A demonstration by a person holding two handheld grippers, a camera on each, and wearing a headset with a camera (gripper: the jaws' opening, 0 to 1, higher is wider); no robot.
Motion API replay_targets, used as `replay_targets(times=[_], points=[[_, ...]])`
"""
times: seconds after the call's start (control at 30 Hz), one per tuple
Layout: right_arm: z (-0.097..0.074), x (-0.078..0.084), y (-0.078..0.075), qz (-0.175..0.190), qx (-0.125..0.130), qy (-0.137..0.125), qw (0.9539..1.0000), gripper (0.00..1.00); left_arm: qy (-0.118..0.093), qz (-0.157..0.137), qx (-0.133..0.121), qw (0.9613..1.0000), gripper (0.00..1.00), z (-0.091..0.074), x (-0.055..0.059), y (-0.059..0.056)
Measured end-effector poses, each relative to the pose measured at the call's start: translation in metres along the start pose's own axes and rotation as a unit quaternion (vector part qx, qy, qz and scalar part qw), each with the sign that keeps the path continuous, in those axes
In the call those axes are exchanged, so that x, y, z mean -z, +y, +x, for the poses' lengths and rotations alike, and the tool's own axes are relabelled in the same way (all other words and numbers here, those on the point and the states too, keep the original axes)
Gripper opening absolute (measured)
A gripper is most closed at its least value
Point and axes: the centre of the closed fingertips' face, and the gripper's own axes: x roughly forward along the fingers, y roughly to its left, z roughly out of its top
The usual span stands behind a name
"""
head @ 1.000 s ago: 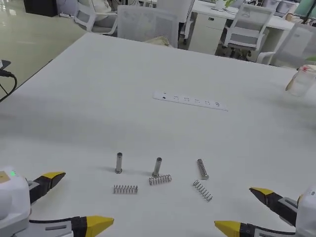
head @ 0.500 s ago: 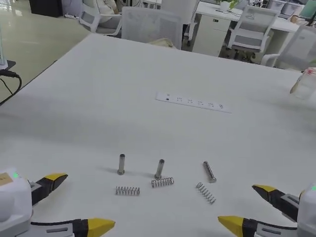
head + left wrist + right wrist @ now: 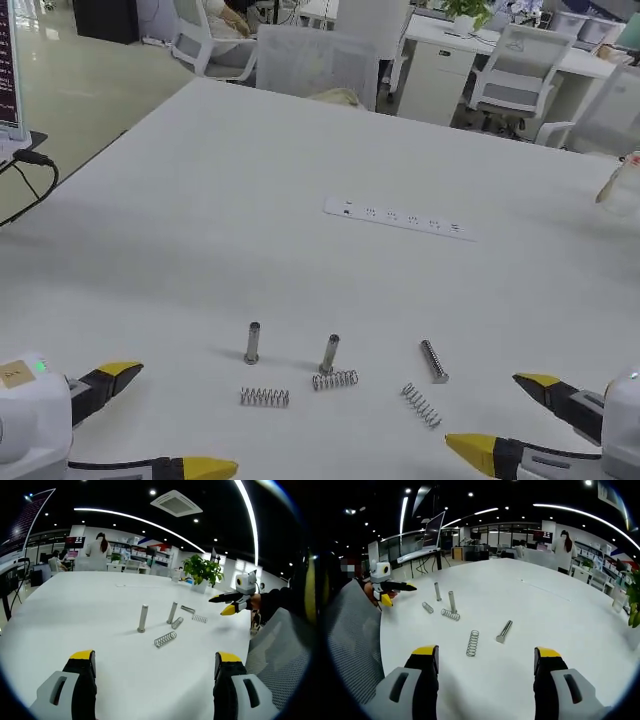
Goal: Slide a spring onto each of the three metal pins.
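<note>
1. The left gripper (image 3: 178, 417) hangs over the near edge of the white counter (image 3: 230, 200), its jaws spread wide and holding nothing.
2. The right gripper (image 3: 490, 412) sits opposite, jaws also wide apart and empty.
3. Between them, the left pin (image 3: 252, 342) and the middle pin (image 3: 329, 354) stand upright, while the right pin (image 3: 433, 360) lies flat.
4. The left spring (image 3: 264, 397), middle spring (image 3: 335, 379) and right spring (image 3: 420, 404) lie loose, each just in front of its pin.
5. A power strip (image 3: 398, 218) lies farther back.
</note>
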Motion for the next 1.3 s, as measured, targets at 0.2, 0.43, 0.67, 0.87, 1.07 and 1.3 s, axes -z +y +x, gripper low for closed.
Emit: replay_targets(times=[0.2, 0.43, 0.67, 0.87, 1.07, 1.3], points=[[0.003, -0.005, 0.000, -0.004, -0.005, 0.002, 1.0000, 0.76, 0.001, 0.000, 0.000, 1.0000, 0.97, -0.002, 0.001, 0.001], [0.008, -0.012, -0.003, -0.008, -0.007, 0.005, 0.9999, 0.76, 0.004, 0.002, 0.001, 1.0000, 0.96, -0.003, 0.000, -0.002], [0.012, -0.013, -0.004, -0.006, -0.010, 0.010, 0.9999, 0.74, 0.005, -0.001, -0.001, 1.0000, 0.96, -0.005, -0.001, -0.004], [0.015, -0.014, -0.006, -0.005, -0.009, 0.011, 0.9999, 0.73, 0.002, -0.003, -0.005, 1.0000, 0.95, -0.006, -0.002, -0.003], [0.020, -0.017, -0.011, -0.003, -0.008, 0.015, 0.9999, 0.71, -0.003, 0.000, -0.008, 1.0000, 0.95, -0.006, -0.005, -0.002], [0.026, -0.025, -0.017, -0.006, -0.007, 0.016, 0.9998, 0.67, -0.002, 0.000, -0.008, 1.0000, 0.95, -0.006, -0.004, -0.002]])
